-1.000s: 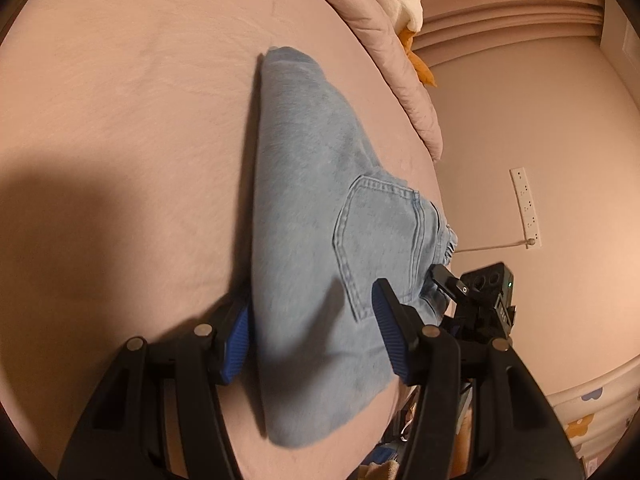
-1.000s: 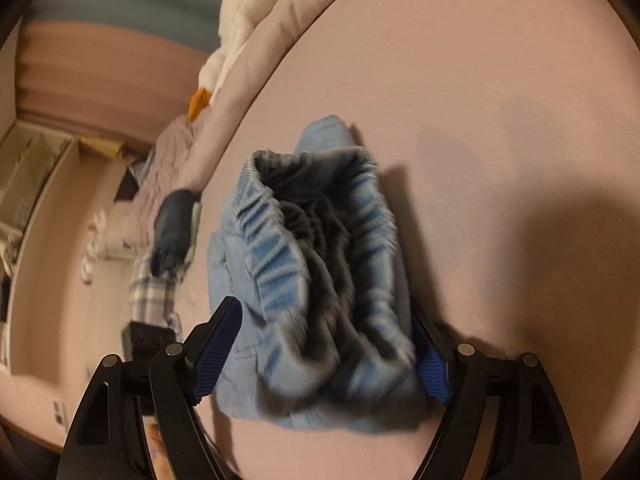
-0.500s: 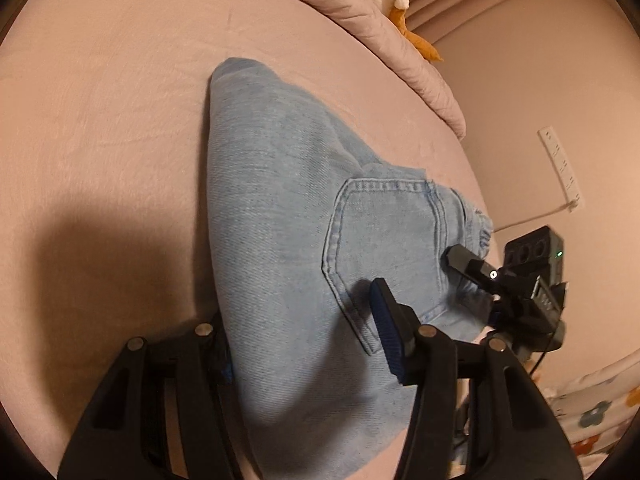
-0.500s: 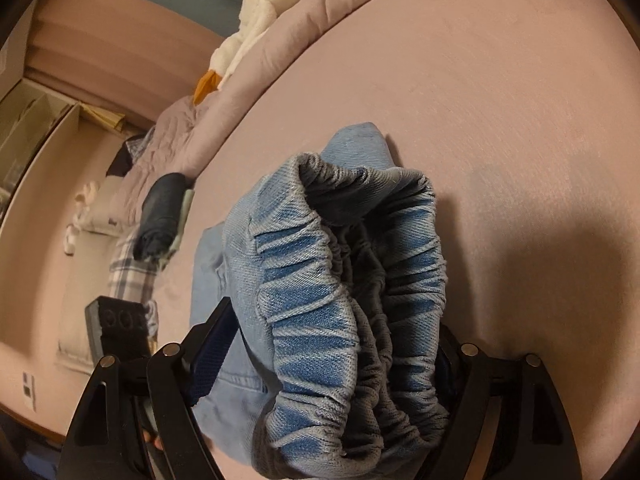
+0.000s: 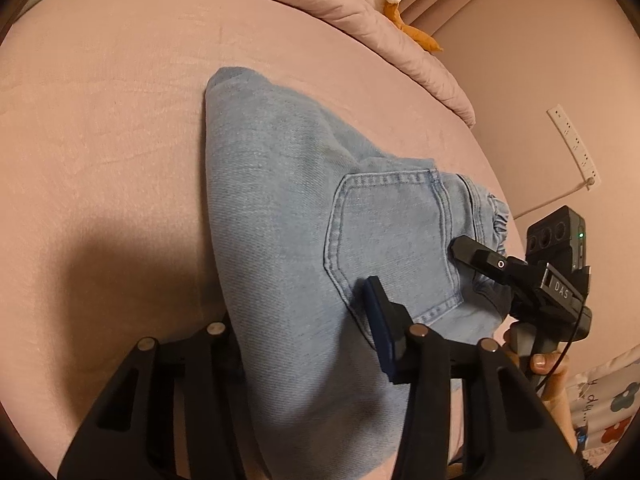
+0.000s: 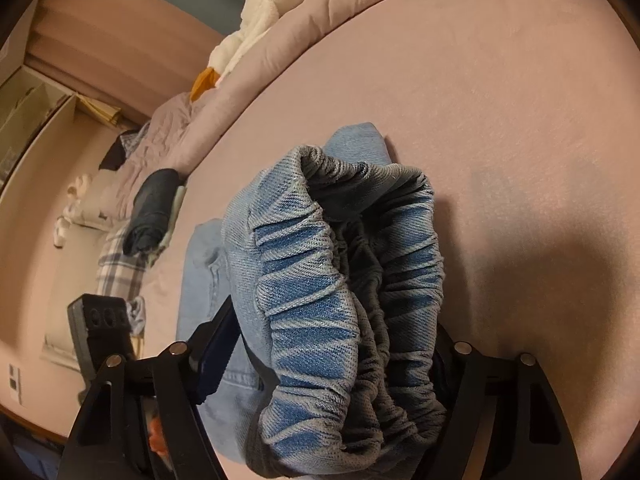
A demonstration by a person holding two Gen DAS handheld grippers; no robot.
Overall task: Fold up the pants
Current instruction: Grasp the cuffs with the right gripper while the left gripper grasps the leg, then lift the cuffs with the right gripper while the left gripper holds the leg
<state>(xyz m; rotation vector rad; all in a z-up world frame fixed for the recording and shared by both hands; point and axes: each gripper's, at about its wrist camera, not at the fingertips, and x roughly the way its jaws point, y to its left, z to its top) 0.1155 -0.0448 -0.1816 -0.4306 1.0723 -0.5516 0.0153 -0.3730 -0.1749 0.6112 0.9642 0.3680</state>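
Note:
Light blue denim pants point(image 5: 288, 216) lie folded on a pink bed sheet point(image 5: 100, 120), back pocket up. My left gripper point(image 5: 304, 340) straddles the near edge of the pants, jaws wide apart with the cloth between them; its left finger is hidden under the cloth. My right gripper point(image 6: 332, 360) straddles the bunched elastic waistband point(image 6: 312, 304), which fills the space between the jaws. The right gripper also shows in the left wrist view point(image 5: 480, 258) at the waistband end.
A rolled pink quilt point(image 5: 380, 28) and a white plush toy point(image 6: 256, 24) lie along the bed's far side. Dark folded clothes point(image 6: 150, 208) and a plaid cloth point(image 6: 116, 268) sit at the bed's left. A wall with a power strip point(image 5: 574, 144) stands beyond the bed edge.
Both grippers have pushed further onto the pants. The waistband now bulges larger between the right jaws, and the left view has swung so more of the bed shows.

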